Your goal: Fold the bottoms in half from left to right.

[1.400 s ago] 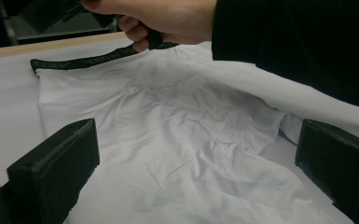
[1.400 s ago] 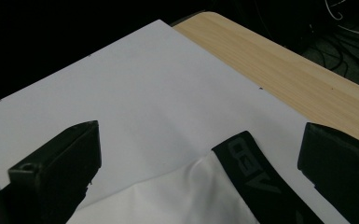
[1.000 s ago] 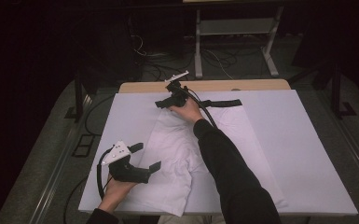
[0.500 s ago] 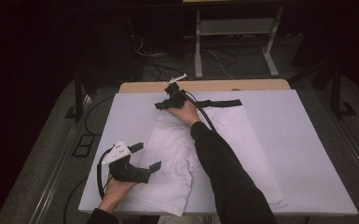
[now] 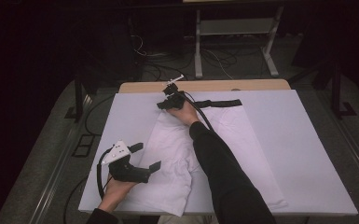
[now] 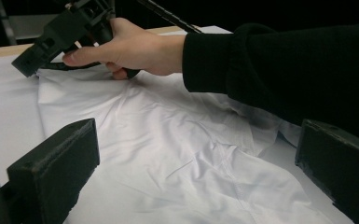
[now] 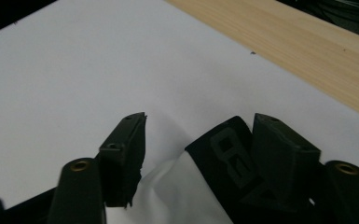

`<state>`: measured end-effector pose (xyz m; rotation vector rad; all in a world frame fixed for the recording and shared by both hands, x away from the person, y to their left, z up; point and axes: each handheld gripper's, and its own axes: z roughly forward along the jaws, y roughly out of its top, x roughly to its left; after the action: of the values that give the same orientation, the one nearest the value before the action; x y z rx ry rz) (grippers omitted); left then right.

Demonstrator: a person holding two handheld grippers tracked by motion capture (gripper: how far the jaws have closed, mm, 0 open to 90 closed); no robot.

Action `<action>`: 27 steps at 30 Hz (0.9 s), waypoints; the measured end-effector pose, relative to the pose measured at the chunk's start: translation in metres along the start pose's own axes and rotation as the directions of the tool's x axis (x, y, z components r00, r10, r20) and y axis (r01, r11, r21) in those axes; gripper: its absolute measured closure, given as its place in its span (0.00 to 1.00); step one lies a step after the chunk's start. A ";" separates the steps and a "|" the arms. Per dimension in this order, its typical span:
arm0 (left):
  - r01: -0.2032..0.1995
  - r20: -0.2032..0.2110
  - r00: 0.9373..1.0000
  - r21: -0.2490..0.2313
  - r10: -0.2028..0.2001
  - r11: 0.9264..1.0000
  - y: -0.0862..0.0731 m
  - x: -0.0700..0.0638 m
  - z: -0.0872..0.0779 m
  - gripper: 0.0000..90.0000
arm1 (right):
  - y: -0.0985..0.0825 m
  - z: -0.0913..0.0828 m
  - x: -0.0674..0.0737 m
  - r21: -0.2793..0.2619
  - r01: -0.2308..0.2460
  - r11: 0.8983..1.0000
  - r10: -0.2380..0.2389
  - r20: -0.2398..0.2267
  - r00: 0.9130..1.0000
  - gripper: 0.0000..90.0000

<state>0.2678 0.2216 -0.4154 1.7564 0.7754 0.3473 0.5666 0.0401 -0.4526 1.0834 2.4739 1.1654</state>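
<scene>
We have the right gripper [image 7: 191,154] closing its jaws around the far corner of the crumpled white cloth garment [image 5: 186,149], spread mid-table, not yet clamped. Our left gripper [image 5: 140,158] hovers open, empty. A shallow bite could slip.

Lit from above onto the white bench [image 5: 307,154] alone, surroundings sunk in near black. Soft shadows cast under the sleeve [image 5: 228,177] and along folds of the white garment [image 6: 168,140]. No glare. Slightly grainy, low in contrast from the high view. Blurred close up at the jaws in both gripper views.
</scene>
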 end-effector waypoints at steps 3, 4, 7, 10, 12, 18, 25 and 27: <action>-0.001 0.001 1.000 0.001 0.001 1.000 0.000 0.000 0.000 0.00 | -0.001 0.002 0.003 0.011 0.020 1.000 -0.020 0.022 1.000 0.45; -0.002 0.000 1.000 0.002 0.002 1.000 0.000 0.000 0.000 0.00 | -0.001 0.002 0.003 0.012 0.025 1.000 -0.025 0.032 0.999 0.47; -0.003 0.000 1.000 0.002 0.003 1.000 0.000 0.000 0.000 0.00 | 0.000 0.002 0.004 0.018 0.037 0.999 -0.038 0.060 0.998 0.55; -0.001 -0.001 1.000 0.001 0.001 1.000 0.000 0.000 0.000 0.00 | 0.000 0.001 0.004 0.019 0.045 0.999 -0.047 0.079 0.996 0.64; -0.001 -0.003 1.000 0.003 0.001 1.000 0.000 0.000 0.000 0.00 | 0.000 0.000 0.003 0.021 0.036 0.999 -0.038 0.076 0.996 0.69; 0.006 -0.049 0.999 0.019 -0.005 1.000 -0.001 0.001 -0.004 0.00 | 0.001 -0.002 0.003 0.025 0.022 0.999 -0.023 0.047 0.999 0.86; 0.057 -0.103 0.993 0.049 -0.051 0.997 -0.005 0.006 -0.013 0.00 | 0.002 -0.008 0.003 0.018 -0.004 1.000 0.003 0.050 0.999 0.94; 0.069 -0.113 0.992 0.061 -0.062 0.996 -0.006 0.007 -0.016 0.00 | 0.001 -0.009 0.003 0.018 -0.018 1.000 0.017 0.044 0.999 0.95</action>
<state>0.2612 0.2392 -0.4169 1.7795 0.9310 0.3812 0.5607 0.0375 -0.4460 1.1252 2.4519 1.1134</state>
